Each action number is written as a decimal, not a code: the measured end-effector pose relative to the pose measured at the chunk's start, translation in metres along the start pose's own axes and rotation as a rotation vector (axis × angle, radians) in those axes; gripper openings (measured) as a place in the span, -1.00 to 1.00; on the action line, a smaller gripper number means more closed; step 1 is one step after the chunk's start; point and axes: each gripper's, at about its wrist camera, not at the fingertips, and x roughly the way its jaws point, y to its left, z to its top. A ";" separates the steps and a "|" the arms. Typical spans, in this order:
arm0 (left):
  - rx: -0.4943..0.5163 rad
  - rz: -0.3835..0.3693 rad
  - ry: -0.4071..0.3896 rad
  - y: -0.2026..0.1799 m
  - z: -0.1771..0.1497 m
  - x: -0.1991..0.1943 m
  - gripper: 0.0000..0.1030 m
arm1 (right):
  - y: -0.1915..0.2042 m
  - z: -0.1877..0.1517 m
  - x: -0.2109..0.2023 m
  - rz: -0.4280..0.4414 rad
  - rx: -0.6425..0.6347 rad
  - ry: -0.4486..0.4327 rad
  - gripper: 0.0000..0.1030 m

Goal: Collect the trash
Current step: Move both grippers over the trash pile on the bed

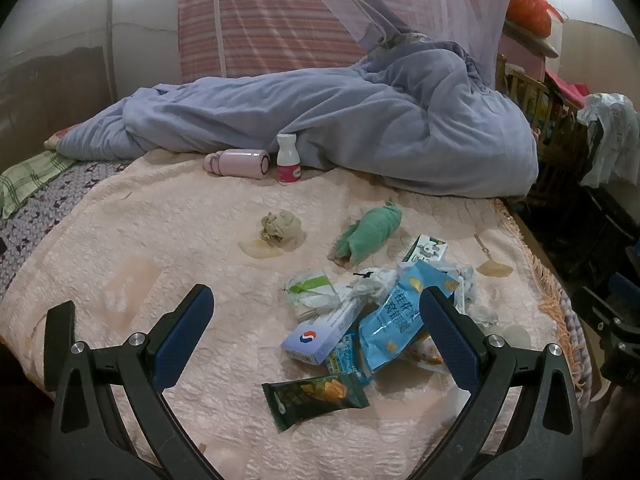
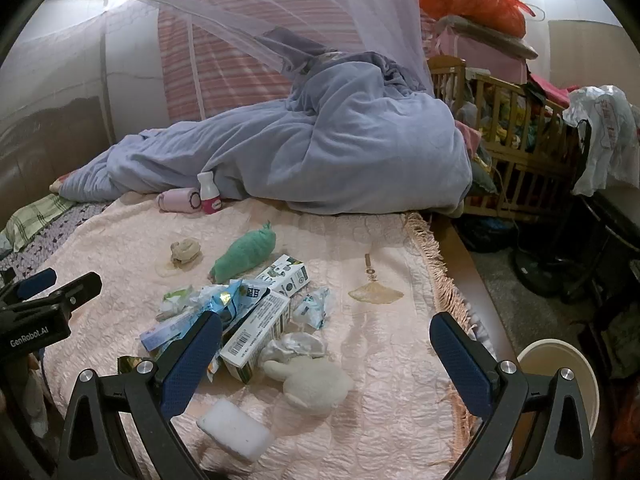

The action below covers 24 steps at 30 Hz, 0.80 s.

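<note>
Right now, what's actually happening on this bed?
A person holds two grippers over a pink bedspread strewn with trash. Both the left gripper and the right gripper are open and empty. A pile of wrappers lies ahead: a blue snack bag, a dark green wrapper, a white carton. A beige bin stands beside the bed. Nothing is picked up yet.
</note>
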 end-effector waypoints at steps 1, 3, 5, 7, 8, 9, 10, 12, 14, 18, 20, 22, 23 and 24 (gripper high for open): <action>0.002 -0.001 -0.001 0.000 -0.001 -0.001 0.99 | 0.000 0.000 0.000 0.001 0.001 0.000 1.00; 0.004 -0.003 -0.003 -0.001 -0.001 -0.001 0.99 | -0.001 -0.001 -0.001 0.003 0.005 0.000 1.00; 0.007 -0.003 -0.005 -0.003 -0.002 -0.002 0.99 | -0.001 -0.001 -0.001 0.003 0.004 0.001 1.00; 0.011 -0.003 -0.006 -0.004 -0.004 -0.003 0.99 | -0.002 -0.001 -0.001 0.004 0.006 0.000 1.00; 0.013 -0.003 -0.005 -0.004 -0.004 -0.003 0.99 | -0.002 -0.001 -0.001 0.003 0.007 0.001 1.00; 0.014 -0.004 -0.005 -0.004 -0.004 -0.003 0.99 | -0.003 -0.002 -0.001 0.003 0.009 0.002 1.00; 0.013 -0.003 -0.005 -0.004 -0.004 -0.003 0.99 | -0.004 -0.002 -0.001 0.004 0.011 0.003 1.00; 0.012 -0.004 -0.005 -0.005 -0.005 -0.003 0.99 | -0.005 -0.003 -0.001 0.003 0.015 0.007 1.00; 0.013 -0.003 -0.005 -0.005 -0.005 -0.003 0.99 | -0.007 -0.003 0.000 0.004 0.020 0.012 1.00; 0.016 -0.001 -0.004 -0.005 -0.005 -0.002 0.99 | -0.009 -0.004 0.000 0.005 0.022 0.016 1.00; 0.019 0.002 -0.004 -0.005 -0.005 -0.002 0.99 | -0.010 -0.004 0.000 0.002 0.022 0.017 1.00; 0.027 0.007 -0.001 -0.003 -0.007 -0.002 0.99 | -0.013 -0.005 0.000 -0.001 0.023 0.021 1.00; 0.031 0.010 0.002 -0.002 -0.008 -0.001 0.99 | -0.016 -0.006 0.000 -0.005 0.025 0.022 1.00; 0.034 0.012 0.006 0.001 -0.009 0.000 0.99 | -0.019 -0.006 0.000 -0.007 0.029 0.023 1.00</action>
